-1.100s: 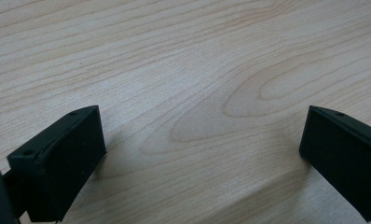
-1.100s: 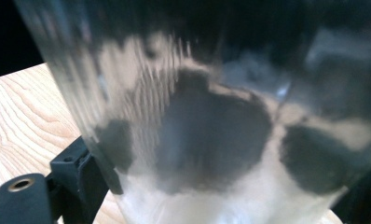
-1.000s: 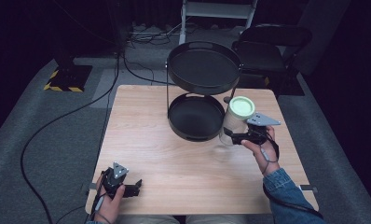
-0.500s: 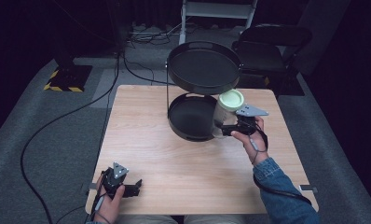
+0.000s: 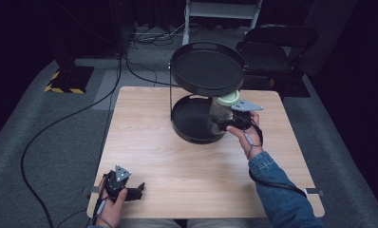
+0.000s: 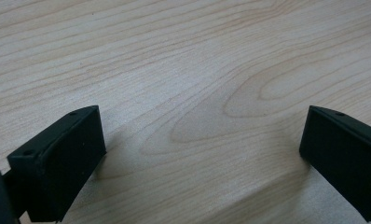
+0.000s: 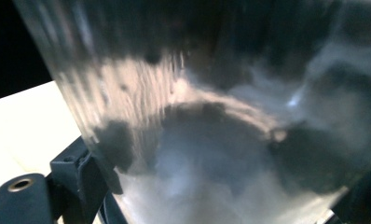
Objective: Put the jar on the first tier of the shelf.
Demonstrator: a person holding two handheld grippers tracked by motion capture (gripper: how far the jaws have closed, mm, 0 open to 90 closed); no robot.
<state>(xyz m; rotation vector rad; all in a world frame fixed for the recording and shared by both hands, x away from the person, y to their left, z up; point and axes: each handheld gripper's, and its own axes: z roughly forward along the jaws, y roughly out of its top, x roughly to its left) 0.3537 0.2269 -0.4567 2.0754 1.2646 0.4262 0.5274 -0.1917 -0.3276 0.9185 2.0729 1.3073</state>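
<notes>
Carrying the jar (image 5: 221,110) in our right gripper (image 5: 223,124), we had brought it over the right rim of the lower tray (image 5: 184,128) of the two-tier stand, tucked under the upper tray (image 5: 207,69). The fingers were clenched on the clear glass body, which loomed close in the right gripper view (image 7: 211,116), its pale green lid uppermost. We judged the pick-up and the carry done; setting the jar down on the lower tray and letting go were left. Our left gripper (image 5: 136,192) rested at the near left of the bench (image 5: 144,142), its fingers (image 6: 58,168) released and wide apart, grasping nothing.
</notes>
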